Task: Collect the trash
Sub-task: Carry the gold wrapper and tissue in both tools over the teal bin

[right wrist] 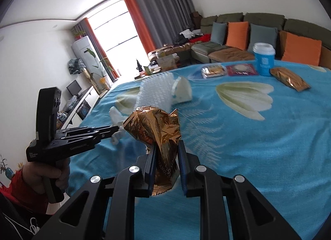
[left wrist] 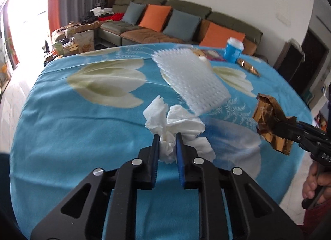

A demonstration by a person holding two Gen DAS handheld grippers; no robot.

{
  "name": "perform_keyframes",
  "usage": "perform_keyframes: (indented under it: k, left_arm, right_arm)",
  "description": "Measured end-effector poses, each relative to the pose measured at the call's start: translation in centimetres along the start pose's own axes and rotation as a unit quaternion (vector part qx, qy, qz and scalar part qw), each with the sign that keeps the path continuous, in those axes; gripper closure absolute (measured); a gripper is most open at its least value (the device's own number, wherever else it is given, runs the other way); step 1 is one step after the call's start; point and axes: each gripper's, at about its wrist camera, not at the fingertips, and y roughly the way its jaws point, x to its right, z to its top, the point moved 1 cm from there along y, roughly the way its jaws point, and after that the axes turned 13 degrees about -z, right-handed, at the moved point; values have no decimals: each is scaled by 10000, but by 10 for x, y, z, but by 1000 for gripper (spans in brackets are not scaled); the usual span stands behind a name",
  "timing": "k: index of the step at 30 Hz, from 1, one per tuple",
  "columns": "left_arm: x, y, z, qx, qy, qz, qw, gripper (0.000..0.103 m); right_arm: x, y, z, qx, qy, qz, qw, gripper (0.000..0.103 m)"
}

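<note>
My left gripper (left wrist: pixel 167 137) is shut on a crumpled white tissue (left wrist: pixel 175 122) and holds it above the blue flowered tablecloth (left wrist: pixel 72 126). My right gripper (right wrist: pixel 166 147) is shut on a crumpled gold foil wrapper (right wrist: pixel 155 126), also held above the cloth. In the left wrist view the right gripper (left wrist: pixel 275 126) with the wrapper (left wrist: pixel 266 114) shows at the right edge. In the right wrist view the left gripper (right wrist: pixel 115 129) shows at the left, with the tissue (right wrist: pixel 115 116) mostly hidden behind the wrapper.
On the table lie a white foam net sleeve (left wrist: pixel 192 78), a tipped white paper cup (right wrist: pixel 182 92), a blue lidded cup (right wrist: pixel 264 59), a gold snack bag (right wrist: pixel 289 78), a clear-wrapped snack (right wrist: pixel 213 70) and a red packet (right wrist: pixel 241 69). A sofa (left wrist: pixel 165 23) stands behind.
</note>
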Motion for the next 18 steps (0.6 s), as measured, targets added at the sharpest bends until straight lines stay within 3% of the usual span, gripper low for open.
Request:
perform_keyframes:
  k: [4, 9, 18]
  left_arm:
    - [-6, -45, -15, 522, -161, -137, 9984, 87]
    - [-10, -96, -31, 1131, -276, -53, 9932, 87]
    - [-9, -182, -64, 2157, -218, 413, 9753, 87]
  right_arm:
    - [-19, -4, 5, 85, -164, 160, 9997, 85]
    - [-49, -11, 13, 215, -454, 379, 9980, 85]
    - [-105, -24, 24, 548, -984, 708, 9911, 85]
